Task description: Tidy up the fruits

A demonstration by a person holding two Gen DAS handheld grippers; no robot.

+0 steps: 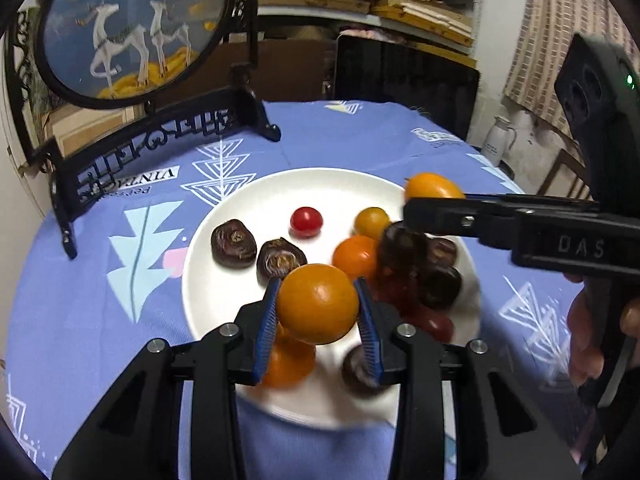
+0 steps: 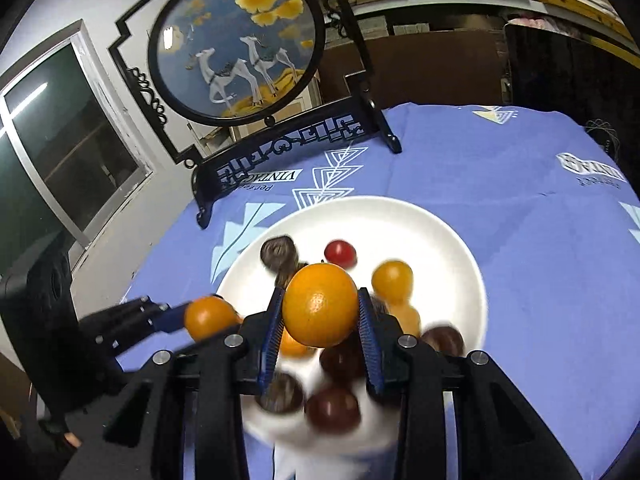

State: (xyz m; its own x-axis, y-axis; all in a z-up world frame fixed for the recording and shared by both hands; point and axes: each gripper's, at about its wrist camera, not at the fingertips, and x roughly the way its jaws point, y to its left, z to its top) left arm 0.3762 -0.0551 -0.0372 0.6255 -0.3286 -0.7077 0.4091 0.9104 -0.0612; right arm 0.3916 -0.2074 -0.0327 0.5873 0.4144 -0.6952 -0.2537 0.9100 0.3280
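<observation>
A white plate [image 1: 280,188] [image 2: 420,220] on the blue cloth carries a red cherry tomato [image 1: 306,222] [image 2: 340,253], yellow and orange tomatoes [image 1: 372,222] [image 2: 392,278], dark brown water chestnuts [image 1: 234,244] [image 2: 278,252] and dark red tomatoes [image 2: 332,408]. My left gripper [image 1: 318,286] [image 2: 192,316] is shut on a round orange fruit [image 1: 318,308] [image 2: 210,316] above the plate's near side. From the right, my right gripper [image 1: 420,202] [image 2: 320,294] is shut on a second orange fruit [image 1: 434,186] [image 2: 320,312], over the plate's right rim.
A round painted screen in a black carved stand [image 1: 132,28] [image 2: 240,48] occupies the table's back left. A dark chair back [image 1: 404,80] rises behind the table. A white jug [image 1: 498,140] sits beyond the right edge. A person's fingers [image 1: 584,332] grip the right handle.
</observation>
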